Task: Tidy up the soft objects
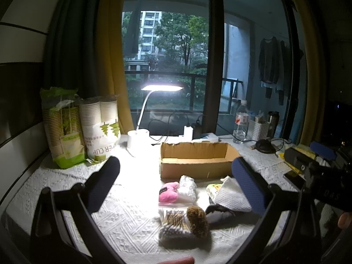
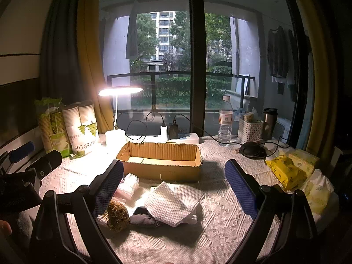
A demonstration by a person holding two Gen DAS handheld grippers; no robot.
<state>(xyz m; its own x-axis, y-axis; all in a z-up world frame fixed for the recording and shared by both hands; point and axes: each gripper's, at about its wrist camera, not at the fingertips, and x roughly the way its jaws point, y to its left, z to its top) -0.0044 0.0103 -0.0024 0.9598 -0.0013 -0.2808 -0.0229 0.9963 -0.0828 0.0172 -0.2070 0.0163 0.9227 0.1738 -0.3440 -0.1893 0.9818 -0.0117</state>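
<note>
An open cardboard box [image 1: 195, 160] [image 2: 160, 160] stands mid-table. In front of it lie soft things: a pink plush [image 1: 168, 192], a bubble-wrap bundle [image 1: 187, 188] [image 2: 129, 186], a white paper towel [image 1: 231, 194] [image 2: 171, 202], a grey cloth [image 1: 220, 214] [image 2: 143, 219], a brown fuzzy ball [image 1: 198, 221] [image 2: 117, 216] and a pack of cotton swabs [image 1: 173, 220]. My left gripper [image 1: 176, 171] hangs open above the pile. My right gripper [image 2: 173, 180] is open too, over the towel. Neither holds anything.
Paper cup packs [image 1: 81, 132] [image 2: 70, 129] stand at the left, a lit desk lamp [image 1: 154, 110] [image 2: 116, 114] behind the box. A water bottle [image 2: 225, 121], white basket [image 2: 250, 129], black round device [image 2: 250, 148] and yellow tissue packs [image 2: 288, 171] sit at the right.
</note>
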